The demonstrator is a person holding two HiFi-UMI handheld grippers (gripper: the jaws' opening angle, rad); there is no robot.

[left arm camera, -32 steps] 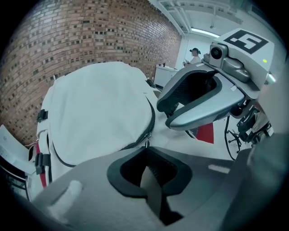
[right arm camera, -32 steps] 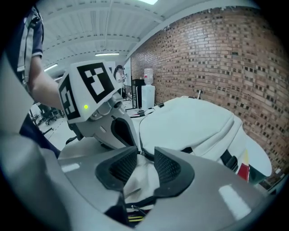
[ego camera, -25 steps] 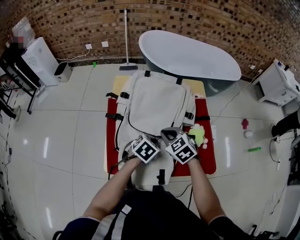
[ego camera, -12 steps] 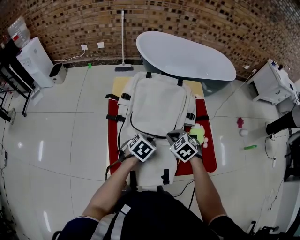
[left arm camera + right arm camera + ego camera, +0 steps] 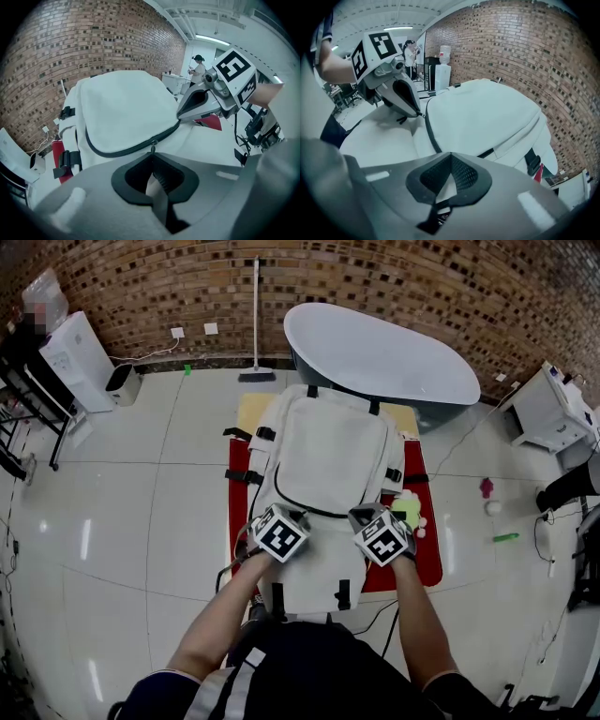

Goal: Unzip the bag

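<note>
1. Left gripper view: my left claw (image 5: 152,159) is nipped almost closed on the zipper pull (image 5: 153,147) of the white bag (image 5: 122,105), which lies flat on the red mat (image 5: 56,153).
2. My right claw (image 5: 180,117) is fully closed, tips on the cloth beside the zipper (image 5: 117,151); whether it pinches any, I can't tell.
3. I'd draw the pull low and steady along the track's curve, with the right claw bracing the cloth.

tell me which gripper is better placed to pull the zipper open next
Left. The left gripper is shut on the zipper pull, with the zipper track curving ahead. The right gripper is shut near the track's other end, probably bracing the backpack.
</note>
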